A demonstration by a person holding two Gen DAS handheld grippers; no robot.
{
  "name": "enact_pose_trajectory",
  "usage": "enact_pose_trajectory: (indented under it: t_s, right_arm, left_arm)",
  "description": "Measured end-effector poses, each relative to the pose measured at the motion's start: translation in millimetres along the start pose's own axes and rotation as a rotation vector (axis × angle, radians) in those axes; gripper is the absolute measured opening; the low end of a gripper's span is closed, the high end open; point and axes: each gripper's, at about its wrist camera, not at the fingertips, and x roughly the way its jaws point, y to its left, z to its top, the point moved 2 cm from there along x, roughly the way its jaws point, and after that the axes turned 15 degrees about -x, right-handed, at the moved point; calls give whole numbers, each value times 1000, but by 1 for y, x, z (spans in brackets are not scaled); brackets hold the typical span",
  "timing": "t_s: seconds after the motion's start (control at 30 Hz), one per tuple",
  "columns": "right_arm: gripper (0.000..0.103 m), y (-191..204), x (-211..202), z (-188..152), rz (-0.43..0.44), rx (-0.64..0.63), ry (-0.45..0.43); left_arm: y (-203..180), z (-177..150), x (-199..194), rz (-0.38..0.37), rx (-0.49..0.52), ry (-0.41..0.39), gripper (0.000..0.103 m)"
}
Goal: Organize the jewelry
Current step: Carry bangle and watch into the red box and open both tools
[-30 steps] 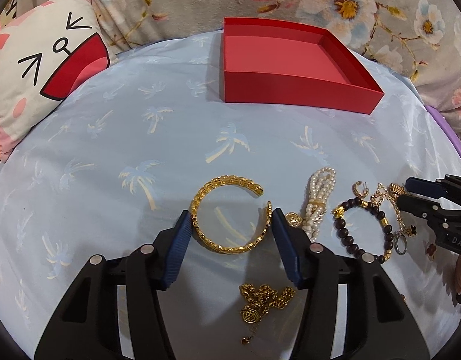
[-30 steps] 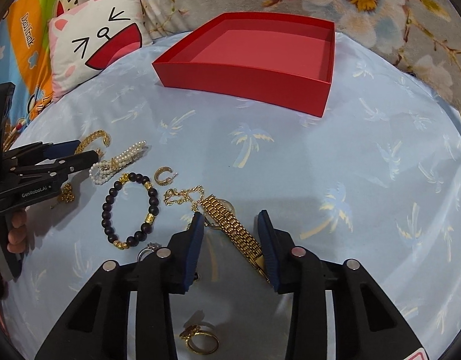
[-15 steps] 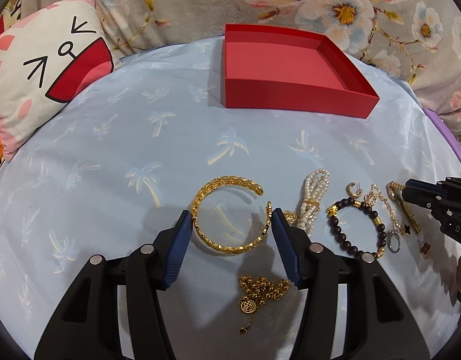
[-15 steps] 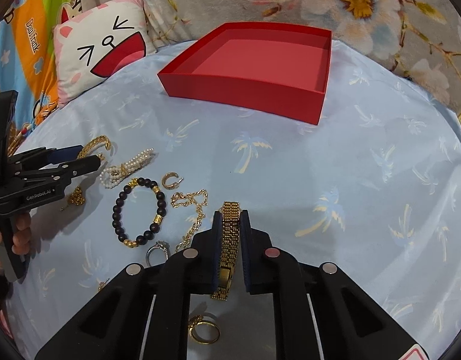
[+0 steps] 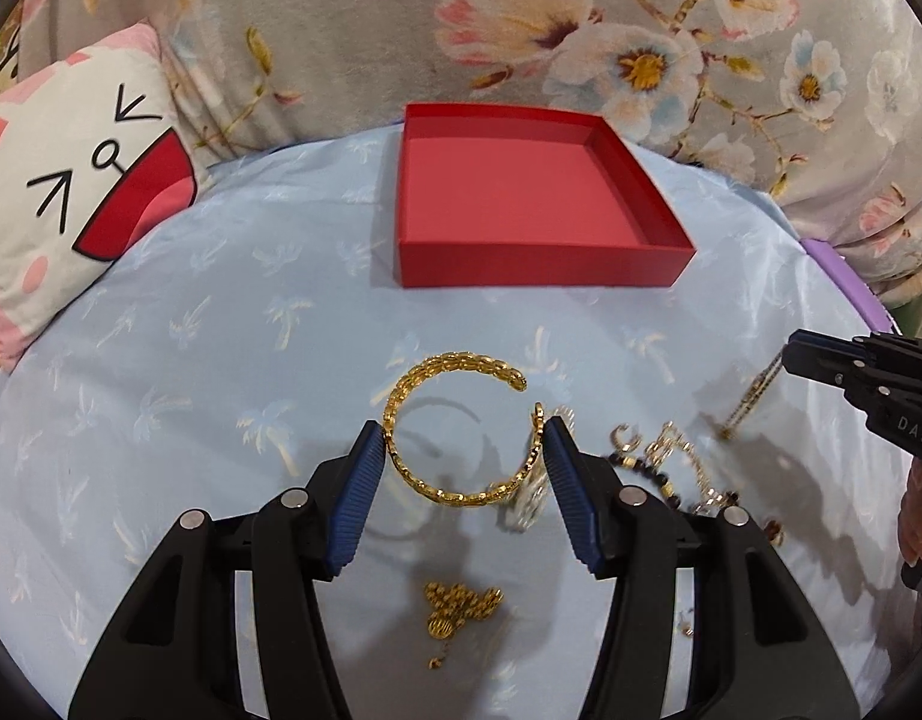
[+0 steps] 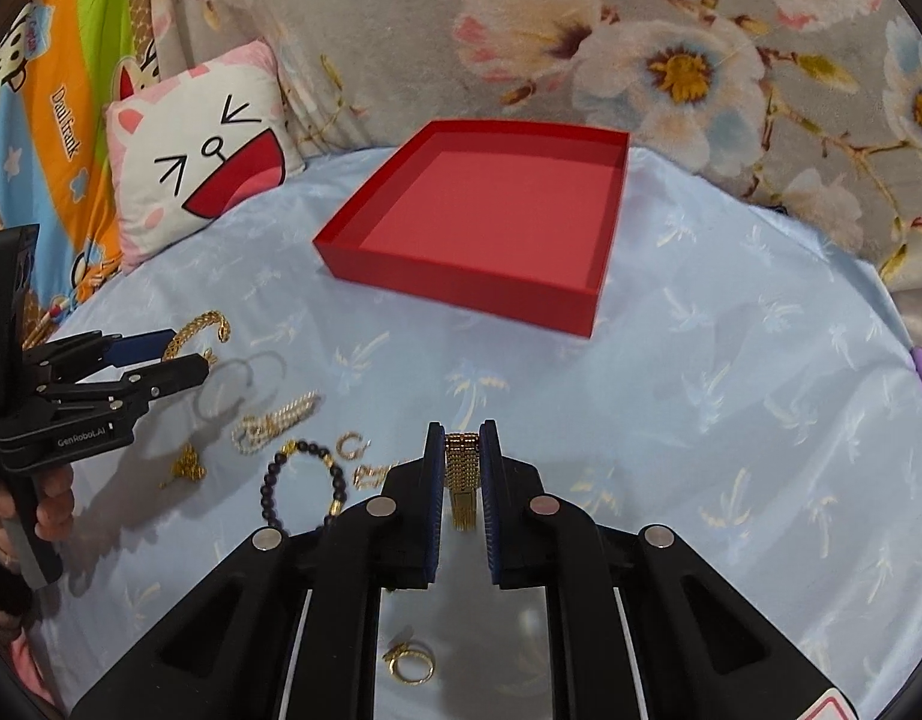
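My left gripper (image 5: 461, 450) is shut on a gold open bangle (image 5: 437, 420) and holds it above the blue cloth; its shadow lies below. It also shows in the right wrist view (image 6: 155, 360), with the bangle (image 6: 200, 327). My right gripper (image 6: 462, 468) is shut on a gold link bracelet (image 6: 462, 468), lifted off the cloth; it shows in the left wrist view (image 5: 820, 360) with the bracelet (image 5: 751, 396) hanging. The empty red box (image 5: 520, 204) (image 6: 490, 210) stands at the back.
On the cloth lie a pearl bracelet (image 6: 278, 420), a dark bead bracelet (image 6: 302, 483), a gold hoop earring (image 6: 351, 444), a gold chain (image 5: 461, 606), a thin chain (image 6: 374, 473) and a gold ring (image 6: 411, 663). A cat pillow (image 5: 71, 198) sits at the back left.
Both grippers have risen with their jewelry: the bangle left the cloth in my left gripper, and my right gripper shut on the link bracelet and lifted it.
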Motion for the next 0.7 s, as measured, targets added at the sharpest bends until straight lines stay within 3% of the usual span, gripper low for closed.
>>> enact_pose_trajectory:
  t_s: [0.4,0.53,0.7]
  right_arm:
    - [10,-74,27,114,-86,65,-55]
    - [10,-104,57,156,-127,111,-74]
    - [10,-135,108,197,-177,149,-49]
  left_arm:
    - [-45,104,41,-23,46,-36,53]
    - [-56,143,69,-43,23,-32,53]
    - [-69,183,119,3,19,-35,53]
